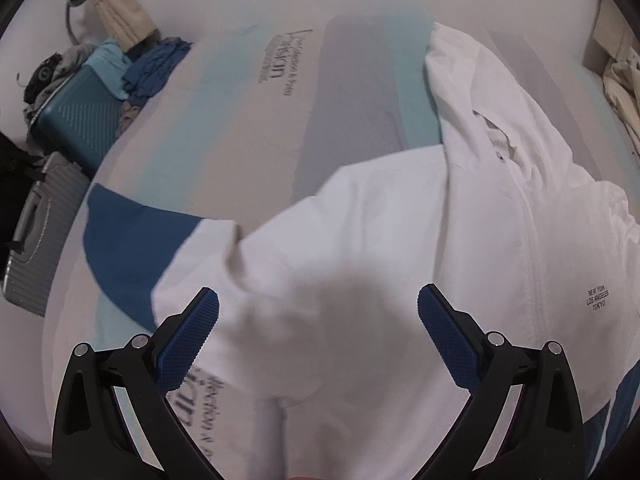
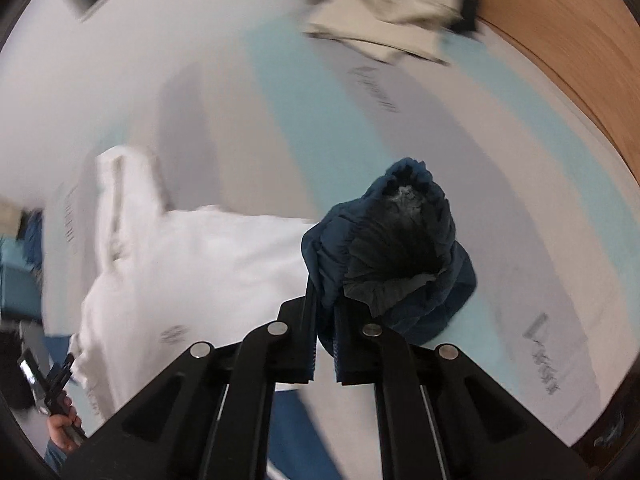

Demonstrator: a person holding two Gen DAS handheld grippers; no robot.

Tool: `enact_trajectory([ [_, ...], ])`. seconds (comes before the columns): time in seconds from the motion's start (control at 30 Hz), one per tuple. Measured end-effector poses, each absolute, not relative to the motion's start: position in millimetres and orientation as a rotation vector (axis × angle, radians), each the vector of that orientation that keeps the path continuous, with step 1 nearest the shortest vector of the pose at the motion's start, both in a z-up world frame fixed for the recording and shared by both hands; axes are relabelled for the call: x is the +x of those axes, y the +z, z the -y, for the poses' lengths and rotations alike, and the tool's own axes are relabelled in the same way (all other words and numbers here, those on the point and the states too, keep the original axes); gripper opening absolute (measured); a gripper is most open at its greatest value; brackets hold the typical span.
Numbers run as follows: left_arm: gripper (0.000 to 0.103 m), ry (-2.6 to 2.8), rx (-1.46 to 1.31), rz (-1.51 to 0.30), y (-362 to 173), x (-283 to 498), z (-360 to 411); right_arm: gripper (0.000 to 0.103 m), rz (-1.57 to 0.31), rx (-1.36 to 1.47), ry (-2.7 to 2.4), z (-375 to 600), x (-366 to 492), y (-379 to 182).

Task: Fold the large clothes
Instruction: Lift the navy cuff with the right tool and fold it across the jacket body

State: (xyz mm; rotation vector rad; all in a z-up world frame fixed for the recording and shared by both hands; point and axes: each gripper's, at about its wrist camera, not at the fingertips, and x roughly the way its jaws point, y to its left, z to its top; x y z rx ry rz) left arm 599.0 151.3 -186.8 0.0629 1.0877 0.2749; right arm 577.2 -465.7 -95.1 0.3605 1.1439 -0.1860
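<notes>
The right gripper [image 2: 324, 344] is clamped on the jacket's blue cuff [image 2: 400, 248], lifted above the striped bedsheet [image 2: 280, 120]. The left gripper [image 1: 318, 320] hangs open over the white jacket [image 1: 500, 208] spread there. I'd carry that sleeve straight across the chest, keeping it taut and flat.

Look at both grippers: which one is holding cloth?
The right gripper, shut on the jacket's blue elastic cuff. The left gripper hangs open above the white jacket, gripping nothing.
</notes>
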Motion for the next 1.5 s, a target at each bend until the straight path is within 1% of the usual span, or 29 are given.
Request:
enact_trajectory([
  [0.07, 0.097, 0.283, 0.064, -1.082, -178.5, 594.4, -160.1, 0.005, -1.124, 0.299, -0.133, 428.1, 592.8, -87.9],
  [0.2, 0.097, 0.326, 0.06, -1.077, -157.9, 578.5, -182.7, 0.005, -1.12, 0.284, -0.02, 357.5, 615.9, -79.6],
  [0.33, 0.097, 0.353, 0.051, -1.061, -141.7, 567.1, -206.6, 0.005, -1.141, 0.272, 0.066, 283.9, 636.1, -81.0],
  [0.43, 0.097, 0.343, 0.029, -1.038, -139.4, 564.6, -230.2, 0.005, -1.136, 0.248, 0.093, 237.0, 639.7, -84.4],
  [0.67, 0.097, 0.309, -0.014, -1.053, -166.6, 570.2, -292.2, 0.005, -1.155, 0.23, 0.115, 126.0, 647.6, -117.0],
  [0.83, 0.097, 0.314, -0.007, -1.074, -192.1, 577.3, -349.3, 0.005, -1.181, 0.222, 0.155, 40.8, 654.2, -142.5],
  [1.07, 0.097, 0.382, -0.043, -1.071, -214.9, 593.7, -432.0, 0.005, -1.241, 0.151, 0.233, -76.4, 662.0, -186.5],
  [1.23, 0.097, 0.446, -0.086, -1.069, -229.4, 593.8, -486.1, 0.005, -1.28, 0.098, 0.248, -125.7, 669.2, -219.8],
  [1.5, 0.097, 0.461, -0.168, -1.072, -254.1, 585.2, -542.4, 0.005, -1.315, 0.027, 0.258, -158.8, 666.0, -253.6],
])
